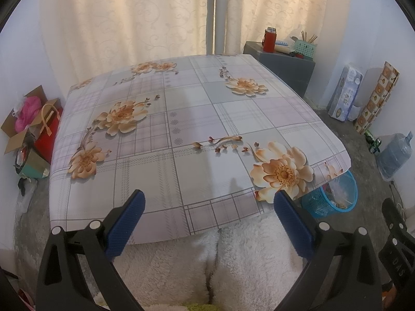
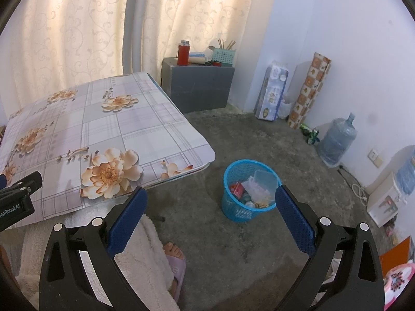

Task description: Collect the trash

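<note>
Left claw (image 1: 208, 207) spread wide, empty, over the table (image 1: 181, 119) near edge. Right claw (image 2: 211, 204) likewise wide, empty. Blue basket (image 2: 233, 211) (trash (image 2: 255, 189) inside) on floor, centre-right of frame, beside table corner.

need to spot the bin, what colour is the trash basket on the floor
Bright blue mesh: the trash basket shows best in the right wrist view, beside the table.
</note>
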A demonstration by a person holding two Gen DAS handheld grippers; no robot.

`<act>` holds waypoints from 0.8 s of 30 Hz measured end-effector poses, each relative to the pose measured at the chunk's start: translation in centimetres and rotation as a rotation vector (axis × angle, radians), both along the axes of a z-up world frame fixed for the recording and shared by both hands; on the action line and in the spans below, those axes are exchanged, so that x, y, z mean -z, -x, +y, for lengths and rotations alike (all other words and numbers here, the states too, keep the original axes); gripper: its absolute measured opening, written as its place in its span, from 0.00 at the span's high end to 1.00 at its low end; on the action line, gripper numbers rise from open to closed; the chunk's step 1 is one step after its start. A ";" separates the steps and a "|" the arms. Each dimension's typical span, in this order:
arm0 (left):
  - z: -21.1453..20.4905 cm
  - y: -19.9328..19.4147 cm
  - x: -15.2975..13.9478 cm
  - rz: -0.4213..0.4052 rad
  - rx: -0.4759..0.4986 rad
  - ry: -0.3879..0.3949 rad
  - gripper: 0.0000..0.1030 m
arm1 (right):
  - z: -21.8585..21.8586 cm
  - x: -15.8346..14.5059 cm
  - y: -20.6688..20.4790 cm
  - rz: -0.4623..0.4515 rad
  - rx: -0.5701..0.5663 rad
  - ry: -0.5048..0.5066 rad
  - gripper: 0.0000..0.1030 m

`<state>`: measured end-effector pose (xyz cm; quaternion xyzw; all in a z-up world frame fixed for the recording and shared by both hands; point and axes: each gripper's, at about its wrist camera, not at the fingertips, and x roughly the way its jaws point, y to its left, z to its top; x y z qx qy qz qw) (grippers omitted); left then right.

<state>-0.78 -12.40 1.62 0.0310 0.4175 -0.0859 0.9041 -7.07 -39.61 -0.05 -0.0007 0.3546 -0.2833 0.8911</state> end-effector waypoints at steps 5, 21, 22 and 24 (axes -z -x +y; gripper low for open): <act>0.1 0.1 0.0 0.000 0.001 0.001 0.05 | 0.0 -0.1 -0.1 -0.001 0.000 0.000 0.08; 0.0 0.0 -0.1 0.003 -0.001 0.000 0.06 | -0.2 0.0 0.0 -0.001 0.001 -0.001 0.08; 0.0 0.0 -0.1 0.003 -0.001 -0.001 0.05 | -0.1 0.0 0.0 -0.002 0.001 -0.001 0.08; 0.0 -0.1 -0.1 0.003 -0.002 0.000 0.05 | -0.1 0.1 0.0 -0.001 0.001 -0.001 0.08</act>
